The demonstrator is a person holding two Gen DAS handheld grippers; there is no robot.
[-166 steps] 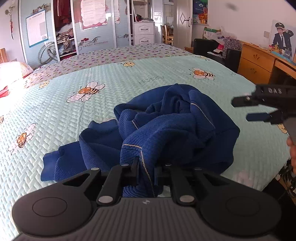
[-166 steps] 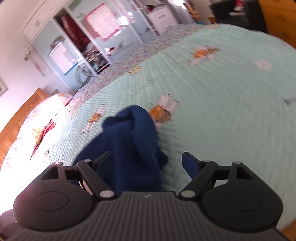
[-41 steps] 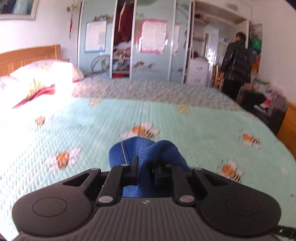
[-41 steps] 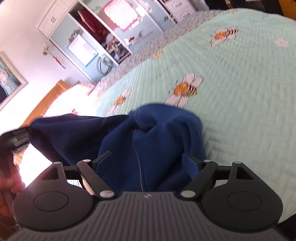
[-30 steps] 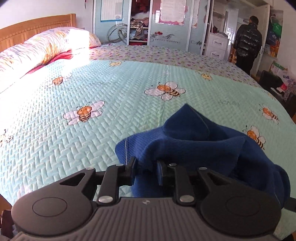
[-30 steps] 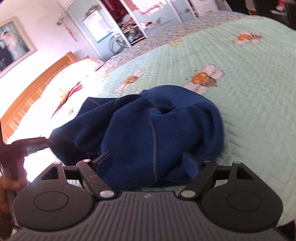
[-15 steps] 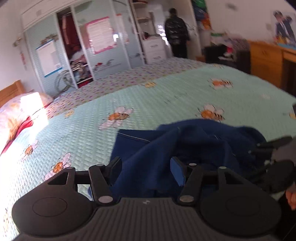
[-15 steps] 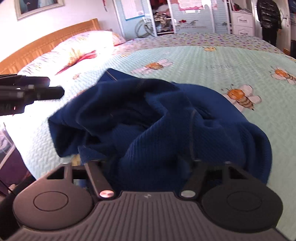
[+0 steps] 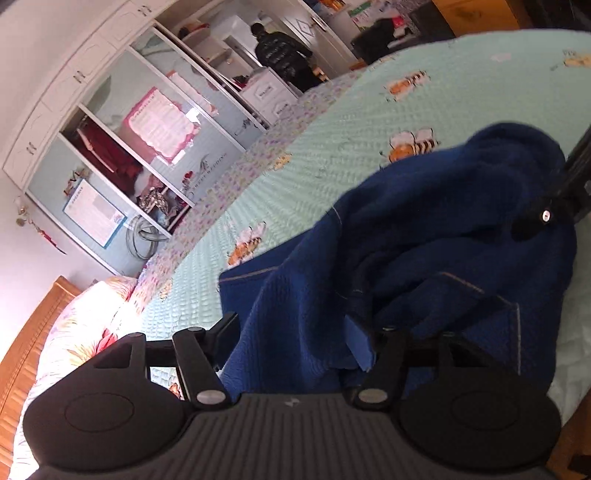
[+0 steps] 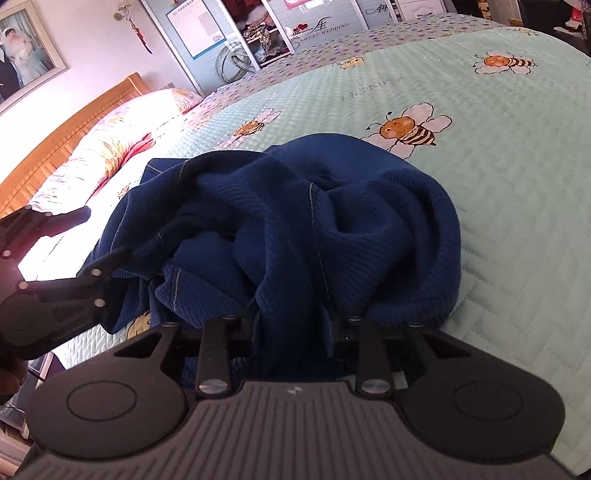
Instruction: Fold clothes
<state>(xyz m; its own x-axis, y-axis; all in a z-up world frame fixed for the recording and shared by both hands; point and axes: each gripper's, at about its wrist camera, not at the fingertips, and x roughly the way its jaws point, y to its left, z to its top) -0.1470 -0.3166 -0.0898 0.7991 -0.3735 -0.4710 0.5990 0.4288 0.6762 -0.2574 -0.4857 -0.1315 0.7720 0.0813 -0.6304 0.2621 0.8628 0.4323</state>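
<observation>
Now right tool point(image 10: 291, 325) closing on blue garment point(image 10: 332, 221); left tool point(image 9: 295, 332) opening.

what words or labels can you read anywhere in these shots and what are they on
"SWEET WEDDING": on the wardrobe door, under a looping script sign that I cannot make out.
Faint grey lettering stitched on the bedspread: too faint to read.
Blue-framed chart and pink-edged poster on the wardrobe doors: print too small.
Labels on the white drawer unit: blurred.
Small logo on the right gripper's housing: a mark, no letters.
</observation>
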